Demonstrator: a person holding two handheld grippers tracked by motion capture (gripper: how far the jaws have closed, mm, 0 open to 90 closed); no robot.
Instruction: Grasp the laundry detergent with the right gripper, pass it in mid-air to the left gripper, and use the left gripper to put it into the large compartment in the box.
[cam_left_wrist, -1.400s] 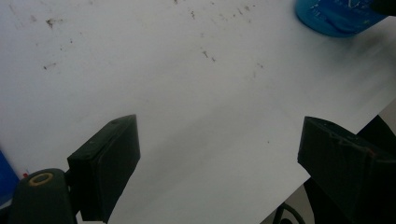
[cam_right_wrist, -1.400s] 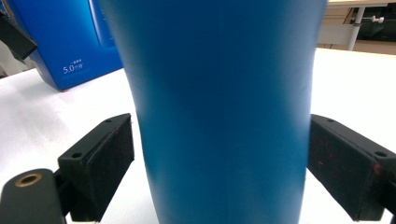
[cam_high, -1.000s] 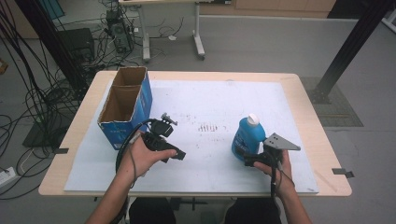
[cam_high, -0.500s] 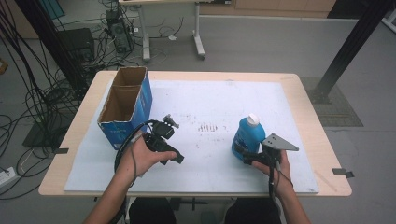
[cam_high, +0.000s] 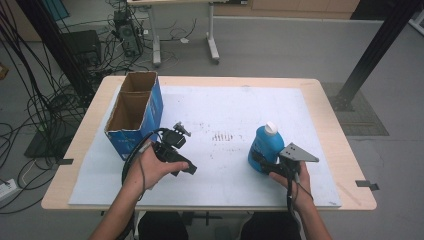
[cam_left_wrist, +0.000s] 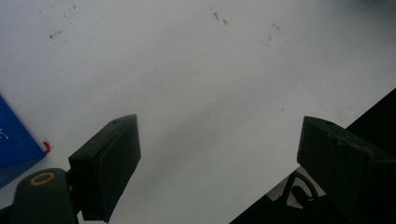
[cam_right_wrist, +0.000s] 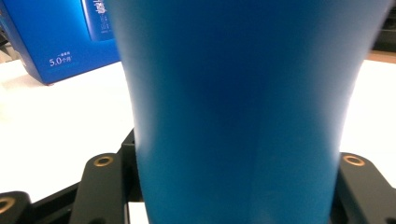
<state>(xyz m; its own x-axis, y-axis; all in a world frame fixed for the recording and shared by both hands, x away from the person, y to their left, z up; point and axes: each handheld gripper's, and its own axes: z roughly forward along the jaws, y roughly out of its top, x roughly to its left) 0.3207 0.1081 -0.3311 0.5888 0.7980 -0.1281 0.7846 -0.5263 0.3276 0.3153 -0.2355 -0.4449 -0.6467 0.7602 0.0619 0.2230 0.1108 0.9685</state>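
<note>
Your bench (cam_high: 330, 125) carries a white sheet (cam_high: 220, 115); cables litter the grey floor at upper left. Right of centre, the blue bottle (cam_high: 265, 147) stands upright, pinched between your right gripper (cam_high: 261, 162) jaws. Your left gripper (cam_high: 186, 169) jaws are spread. The cardboard box (cam_high: 134, 112) interior is hard to see

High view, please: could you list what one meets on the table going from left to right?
Open blue cardboard box → left gripper, held over the white sheet → dark smudges on the sheet → blue bottle with a white cap → right gripper with its grey plate, at the bottle's base.
</note>
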